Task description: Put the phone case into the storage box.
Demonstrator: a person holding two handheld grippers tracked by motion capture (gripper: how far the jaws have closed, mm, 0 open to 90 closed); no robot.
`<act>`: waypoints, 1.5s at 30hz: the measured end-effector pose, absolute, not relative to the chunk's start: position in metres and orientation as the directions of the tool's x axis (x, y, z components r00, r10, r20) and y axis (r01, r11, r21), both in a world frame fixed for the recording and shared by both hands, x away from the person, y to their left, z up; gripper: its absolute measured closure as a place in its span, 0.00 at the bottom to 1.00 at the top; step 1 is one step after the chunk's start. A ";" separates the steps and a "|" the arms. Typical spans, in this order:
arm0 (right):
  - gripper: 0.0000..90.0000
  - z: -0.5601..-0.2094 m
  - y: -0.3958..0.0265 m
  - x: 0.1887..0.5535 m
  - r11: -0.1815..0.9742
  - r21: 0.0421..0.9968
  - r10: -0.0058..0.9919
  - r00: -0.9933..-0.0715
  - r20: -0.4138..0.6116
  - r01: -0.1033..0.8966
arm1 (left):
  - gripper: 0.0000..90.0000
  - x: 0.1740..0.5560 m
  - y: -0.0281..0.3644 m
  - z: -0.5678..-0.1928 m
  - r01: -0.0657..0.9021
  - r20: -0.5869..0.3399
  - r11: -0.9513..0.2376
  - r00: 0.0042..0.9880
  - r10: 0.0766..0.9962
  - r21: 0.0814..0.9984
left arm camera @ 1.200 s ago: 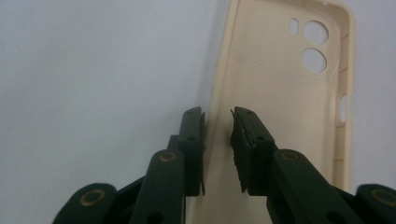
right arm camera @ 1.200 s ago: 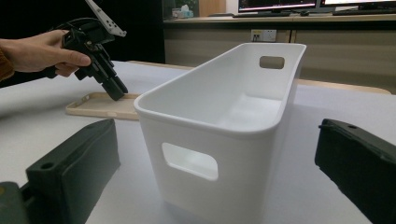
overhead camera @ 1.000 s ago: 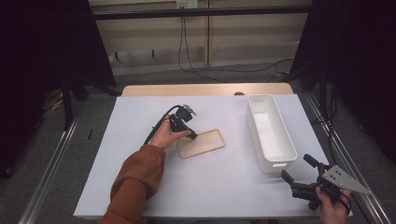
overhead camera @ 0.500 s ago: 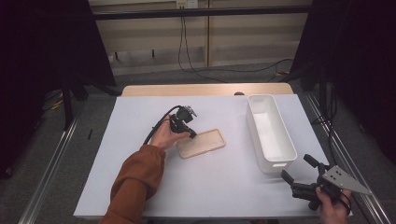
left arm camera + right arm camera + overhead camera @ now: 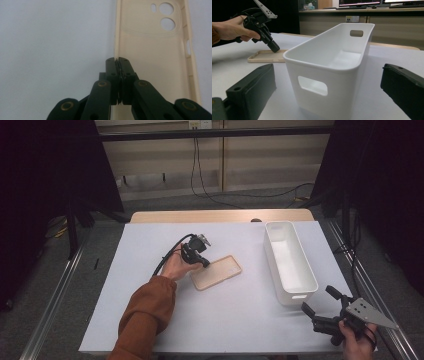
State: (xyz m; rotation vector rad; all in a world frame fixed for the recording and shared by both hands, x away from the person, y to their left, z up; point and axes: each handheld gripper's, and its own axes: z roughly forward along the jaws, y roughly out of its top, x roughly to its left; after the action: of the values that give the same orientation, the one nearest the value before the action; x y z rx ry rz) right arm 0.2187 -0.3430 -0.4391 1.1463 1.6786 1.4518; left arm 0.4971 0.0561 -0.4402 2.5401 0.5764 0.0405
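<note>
moved: left gripper (image 5: 117, 61) jaws just closed – pinched on the phone case (image 5: 216, 272) side wall
case spot: mid-table, 9 o'clock of white bin (image 5: 299, 282)
right gripper (image 5: 316, 301): jaws wide apart – bin's 5 o'clock

One cream phone case (image 5: 217, 272) lies on the white table (image 5: 150, 320); one white bin (image 5: 290, 262) stands at its three o'clock. Two handheld grippers are at work: the left gripper (image 5: 204, 263) and the right gripper (image 5: 320, 302).
</note>
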 end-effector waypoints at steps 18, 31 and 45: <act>0.00 -0.439 -0.343 0.218 0.009 0.978 0.906 -0.416 0.080 0.208 | 0.98 0.490 0.066 -0.435 0.430 -0.114 -0.685 0.882 0.456 0.588; 0.00 -0.439 -0.343 0.218 0.007 0.978 0.907 -0.413 0.081 0.209 | 0.98 0.481 0.075 -0.421 0.431 -0.093 -0.598 0.854 0.511 0.675; 0.00 -0.439 -0.343 0.218 0.006 0.978 0.908 -0.410 0.083 0.209 | 0.98 0.461 0.079 -0.415 0.385 -0.050 -0.549 0.848 0.527 0.742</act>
State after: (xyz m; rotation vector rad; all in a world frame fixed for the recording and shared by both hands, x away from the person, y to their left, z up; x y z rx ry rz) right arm 0.2179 -0.3430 -0.4390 1.1596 1.6685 1.4487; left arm 0.4611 0.0791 -0.4147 2.2180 0.6599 0.2271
